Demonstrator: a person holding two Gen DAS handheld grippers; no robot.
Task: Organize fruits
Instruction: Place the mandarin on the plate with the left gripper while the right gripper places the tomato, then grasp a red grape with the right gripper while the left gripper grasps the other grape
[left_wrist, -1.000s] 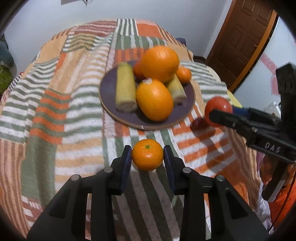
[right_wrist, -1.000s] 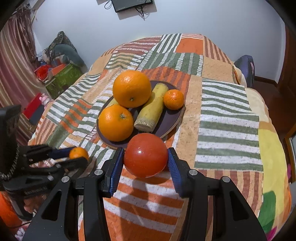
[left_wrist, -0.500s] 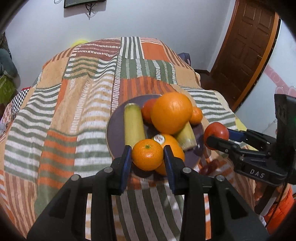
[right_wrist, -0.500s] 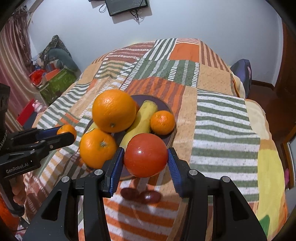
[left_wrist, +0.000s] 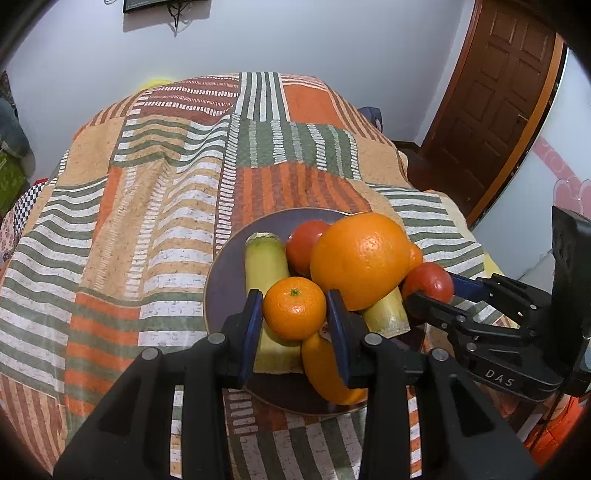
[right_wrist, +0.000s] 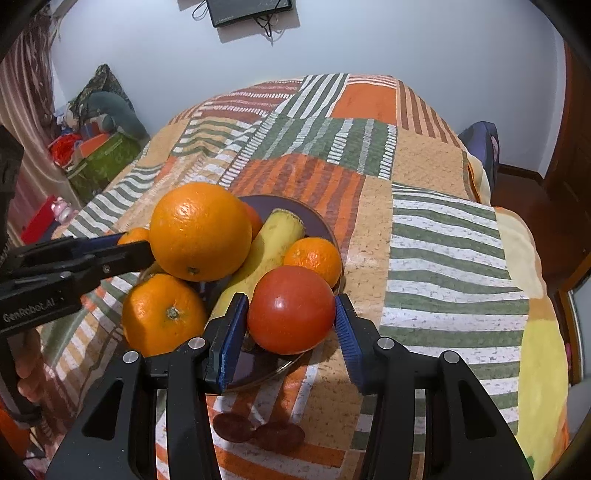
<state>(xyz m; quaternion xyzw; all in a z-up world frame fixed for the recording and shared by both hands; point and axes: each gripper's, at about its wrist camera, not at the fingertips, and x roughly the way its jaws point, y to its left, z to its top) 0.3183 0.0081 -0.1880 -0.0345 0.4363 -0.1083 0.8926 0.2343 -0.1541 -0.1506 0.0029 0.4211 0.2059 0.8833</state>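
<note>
The plate (left_wrist: 225, 280) is crowded (1 big orange (left_wrist: 360, 258) stacked high); its left side and the bedspread (left_wrist: 122, 221) lie open.

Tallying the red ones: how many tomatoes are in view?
2. The held tomato is in the right tongs over the plate edge; the second tomato lies on the plate behind the big orange. Others may be hidden.

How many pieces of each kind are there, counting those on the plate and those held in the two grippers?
Large oranges: 2
Mandarins: 2
Tomatoes: 2
Yellow stalk pieces: 2
Total: 8
</note>
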